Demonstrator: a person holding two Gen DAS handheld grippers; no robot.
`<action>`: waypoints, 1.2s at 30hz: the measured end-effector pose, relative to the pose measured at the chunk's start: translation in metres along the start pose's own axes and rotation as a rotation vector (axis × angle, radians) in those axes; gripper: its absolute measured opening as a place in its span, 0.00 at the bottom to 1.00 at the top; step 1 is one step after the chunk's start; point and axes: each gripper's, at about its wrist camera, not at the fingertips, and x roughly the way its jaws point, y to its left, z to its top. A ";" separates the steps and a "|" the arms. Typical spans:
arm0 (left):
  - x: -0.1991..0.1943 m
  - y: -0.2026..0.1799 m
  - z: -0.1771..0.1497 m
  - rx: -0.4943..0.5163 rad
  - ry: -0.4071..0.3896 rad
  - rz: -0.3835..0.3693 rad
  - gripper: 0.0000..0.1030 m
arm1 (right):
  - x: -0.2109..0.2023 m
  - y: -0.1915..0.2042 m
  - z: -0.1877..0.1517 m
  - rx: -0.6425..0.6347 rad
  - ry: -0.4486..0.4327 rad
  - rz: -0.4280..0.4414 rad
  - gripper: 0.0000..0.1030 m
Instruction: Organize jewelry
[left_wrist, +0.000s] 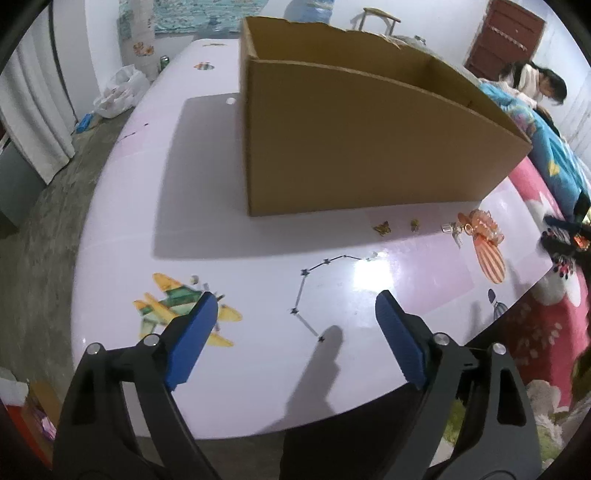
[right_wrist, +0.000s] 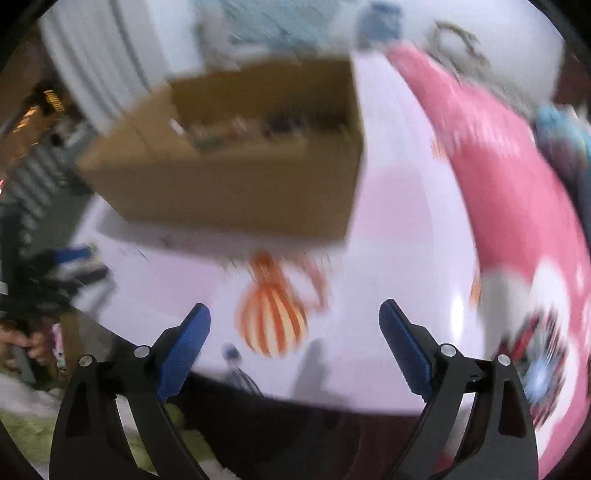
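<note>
My left tool (left_wrist: 295, 314) hangs above the near edge of the counter (left_wrist: 122, 236), its blue pads spread wide with nothing between them. Just behind its left pad (left_wrist: 192, 339) a printed airplane (left_wrist: 173, 310) is part of the counter's pale pink surface. Straight ahead, between the two pads, a thin chain necklace (left_wrist: 306, 291) with small dark star charms lies flat in a bent line — its nearest charm sits just ahead of the tool's shadow, its far end trails off ahead and to the right. Beyond it stands the open cardboard box (left_wrist: 354, 147), well ahead of the tool. Ahead and to the right, near the foot of the box, lie a small gold butterfly piece (left_wrist: 382, 229), a tiny gold piece (left_wrist: 414, 224) just beside it, then an orange hair clip (left_wrist: 480, 227) with something small and silvery touching its left side. A printed striped balloon (left_wrist: 489, 264) shows just nearer than the clip.

My right tool (right_wrist: 295, 317) is also spread wide and holds nothing. Its view is badly blurred — ahead of it I can make out the striped balloon print (right_wrist: 273, 317), an orange smear just beyond that may be the clip, and the box (right_wrist: 236, 192) farther ahead with indistinct items inside. A pink bed cover (right_wrist: 517, 206) lies to its right.
</note>
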 end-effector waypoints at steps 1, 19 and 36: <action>0.003 -0.002 -0.001 0.007 0.003 0.007 0.81 | 0.005 0.000 -0.007 0.016 0.010 -0.003 0.87; 0.025 -0.014 -0.009 0.088 0.029 0.116 0.93 | 0.040 0.004 -0.025 -0.038 0.065 -0.112 0.94; 0.025 -0.013 -0.009 0.106 -0.017 0.104 0.93 | 0.019 0.009 -0.022 -0.091 -0.027 -0.083 0.94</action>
